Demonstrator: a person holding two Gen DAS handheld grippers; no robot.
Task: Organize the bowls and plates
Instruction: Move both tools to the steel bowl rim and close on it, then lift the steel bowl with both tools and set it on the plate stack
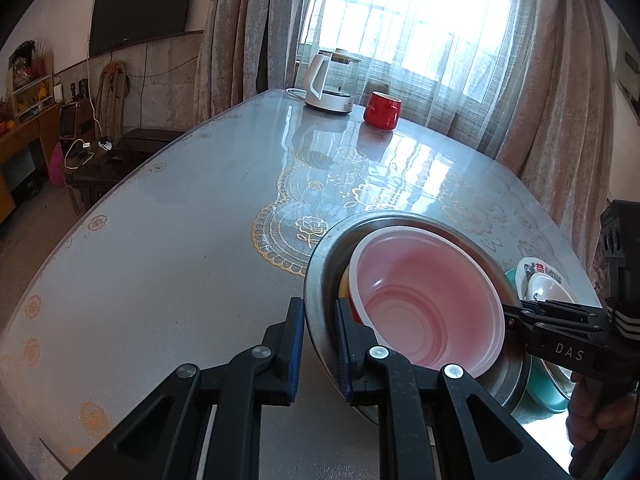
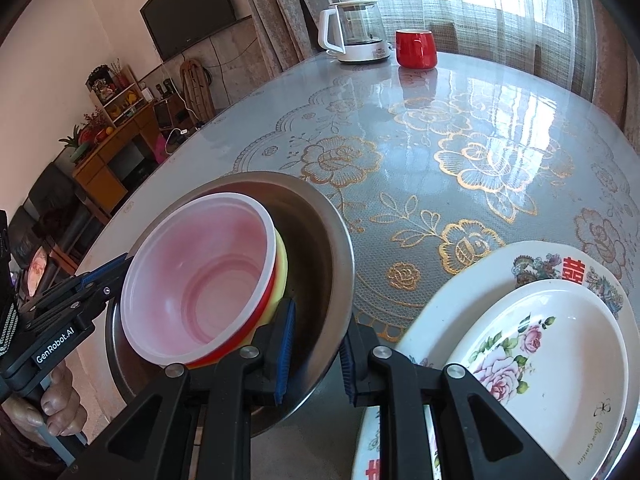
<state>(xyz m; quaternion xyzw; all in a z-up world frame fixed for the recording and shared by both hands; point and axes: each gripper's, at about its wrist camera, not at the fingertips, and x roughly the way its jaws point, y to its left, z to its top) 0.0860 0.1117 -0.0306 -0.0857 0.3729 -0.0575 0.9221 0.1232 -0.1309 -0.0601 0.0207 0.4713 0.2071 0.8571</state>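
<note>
Because nested bowls make it heavy, the steel basin [image 1: 320, 320] is being gripped by its rim at opposite sides; left gripper [image 1: 318, 350] is clamped at six o'clock, right gripper [image 2: 314, 354] at three, keeping the pink bowl [image 2: 200, 280] steady.

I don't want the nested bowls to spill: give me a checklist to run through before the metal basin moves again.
1. Left gripper clamped on the metal basin rim: ok.
2. Right gripper clamped on the opposite rim: ok.
3. Pink bowl seated inside the basin: ok, though tilted.
4. Basin level: not ok, it tilts.
5. Flowered plates clear of the basin: ok.
6. Basin off the table: cannot tell.
</note>
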